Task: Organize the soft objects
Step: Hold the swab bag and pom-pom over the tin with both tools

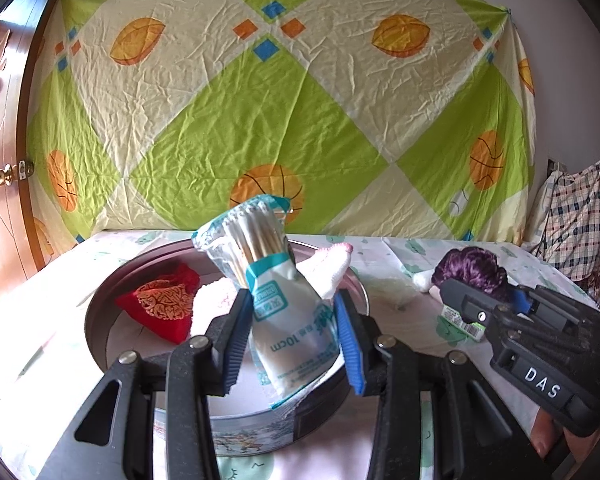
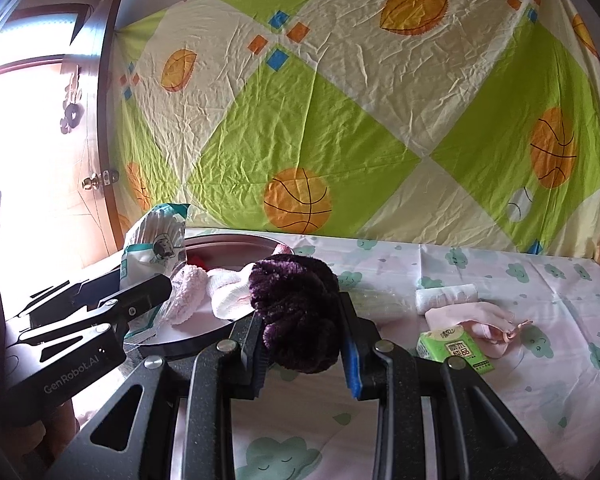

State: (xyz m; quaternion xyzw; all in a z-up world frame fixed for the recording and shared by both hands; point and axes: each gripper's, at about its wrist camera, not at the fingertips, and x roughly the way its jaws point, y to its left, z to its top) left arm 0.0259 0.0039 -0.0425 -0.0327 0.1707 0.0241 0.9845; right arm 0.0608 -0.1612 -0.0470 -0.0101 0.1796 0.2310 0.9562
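Between the blue pads of the left gripper (image 1: pixel 294 332) a packet of cotton swabs (image 1: pixel 278 280) stands nearly upright, clamped at its printed lower half, its opened top fanning out above. It hangs over a round metal tin (image 1: pixel 100 312), whose near wall rises just below the packet's bottom edge. Inside the tin lie a red embroidered pouch (image 1: pixel 162 306) at the left, a white fluffy cloth (image 1: pixel 216 300) beside it, and a white knitted piece with a pink tip (image 1: pixel 332 266) resting against the far rim. Off to the right, the right gripper (image 2: pixel 302 340) is closed on a dark purple fuzzy scrunchie (image 2: pixel 296 308), which bulges above and below its fingers. From that camera the tin sits just ahead and to the left, and the left gripper's black body with its packet stands partly across the tin's left side. On the cloud-print bedsheet (image 2: pixel 540 292) to the right of the scrunchie rest a clear plastic bag (image 2: pixel 374 300), a white rolled bandage (image 2: pixel 446 298), a pink drawstring pouch (image 2: pixel 468 322) and a green tissue pack (image 2: pixel 454 352), the pouch touching the pack's far edge. Behind everything hangs a green and cream sheet with orange balls (image 1: pixel 280 100), with a wooden door (image 1: pixel 0 200) at the left and a plaid bag (image 1: pixel 576 224) at the far right.
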